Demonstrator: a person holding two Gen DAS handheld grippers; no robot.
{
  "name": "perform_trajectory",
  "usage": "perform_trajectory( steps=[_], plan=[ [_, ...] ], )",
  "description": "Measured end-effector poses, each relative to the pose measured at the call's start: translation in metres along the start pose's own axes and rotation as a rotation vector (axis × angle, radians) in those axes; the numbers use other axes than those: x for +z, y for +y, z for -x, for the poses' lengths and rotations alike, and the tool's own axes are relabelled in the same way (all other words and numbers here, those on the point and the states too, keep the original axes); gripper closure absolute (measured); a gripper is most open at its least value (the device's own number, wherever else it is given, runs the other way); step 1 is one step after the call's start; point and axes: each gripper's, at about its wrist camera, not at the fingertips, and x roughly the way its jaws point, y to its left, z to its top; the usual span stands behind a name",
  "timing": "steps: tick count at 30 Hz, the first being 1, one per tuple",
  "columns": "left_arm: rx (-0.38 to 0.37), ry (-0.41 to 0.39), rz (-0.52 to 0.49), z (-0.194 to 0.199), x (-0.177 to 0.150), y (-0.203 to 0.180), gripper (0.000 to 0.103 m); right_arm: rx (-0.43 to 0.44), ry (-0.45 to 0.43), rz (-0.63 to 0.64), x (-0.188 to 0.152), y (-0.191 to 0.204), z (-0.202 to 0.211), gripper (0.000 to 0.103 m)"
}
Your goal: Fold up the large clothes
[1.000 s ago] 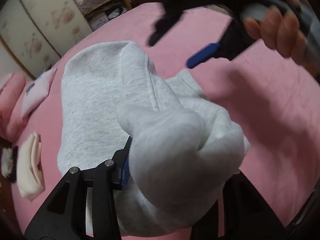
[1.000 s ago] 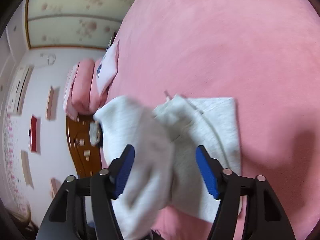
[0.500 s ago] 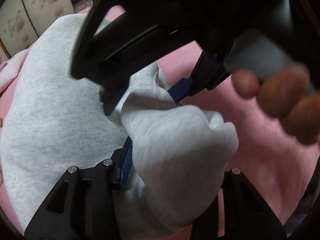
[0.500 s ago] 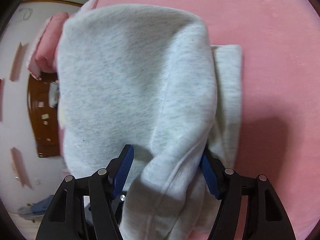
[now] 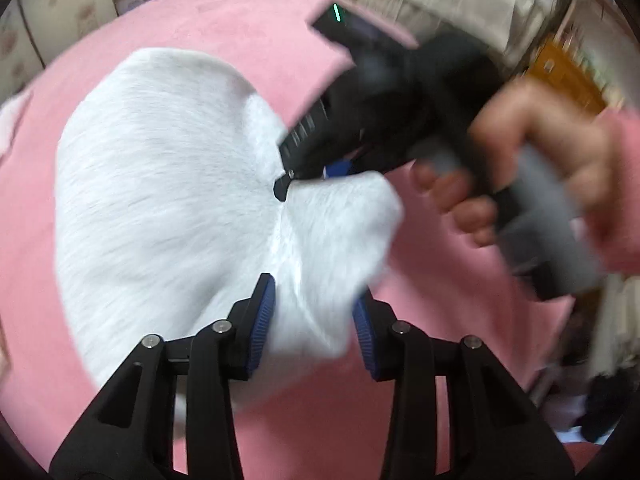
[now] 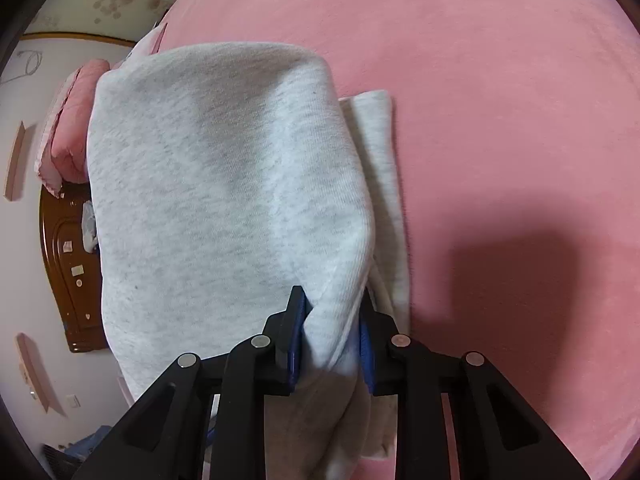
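Observation:
A light grey sweatshirt [image 5: 160, 184] lies partly folded on a pink bed cover [image 5: 224, 28]. My left gripper [image 5: 312, 320] is shut on a bunched fold of it. My right gripper [image 6: 330, 340] is shut on another fold of the same sweatshirt [image 6: 224, 184] and holds it lifted over a flat folded layer [image 6: 380, 152]. In the left wrist view the right gripper [image 5: 304, 176] and the hand that holds it come in from the upper right, with their tips at the cloth. The left wrist view is blurred by motion.
The pink bed cover [image 6: 500, 80] stretches wide to the right. A pink pillow [image 6: 68, 136] and a brown wooden headboard [image 6: 68, 272] are at the left. Cupboards with a flower pattern [image 5: 24, 28] stand beyond the bed.
The right gripper has closed on the sweatshirt fold it straddled. The left gripper has narrowed on its fold. Both views have shifted, and the sweatshirt now hangs lifted in front of the right camera.

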Motion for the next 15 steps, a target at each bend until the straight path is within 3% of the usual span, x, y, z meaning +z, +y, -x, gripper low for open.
perform_trajectory(
  steps=[5,7,8,12,14,15],
  plan=[
    [0.021,-0.115,0.189,0.048,0.008,0.057,0.067,-0.069,-0.016,0.039,-0.021,0.021,0.001,0.081],
    [0.003,-0.073,0.289,0.043,0.024,0.100,0.067,-0.058,-0.022,0.006,-0.029,0.018,0.004,0.081],
    [-0.015,-0.010,0.310,0.032,0.023,0.114,0.067,-0.045,-0.024,-0.021,-0.033,0.015,0.003,0.081],
    [-0.083,0.001,0.342,0.016,0.021,0.154,0.078,-0.069,-0.042,-0.008,-0.039,0.003,0.009,0.081],
    [-0.026,0.063,0.339,0.006,0.015,0.163,0.102,-0.088,-0.047,0.013,-0.042,0.007,0.018,0.081],
    [-0.036,0.082,0.347,-0.003,0.026,0.175,0.102,-0.090,-0.046,0.013,-0.046,0.008,0.018,0.081]
  ],
)
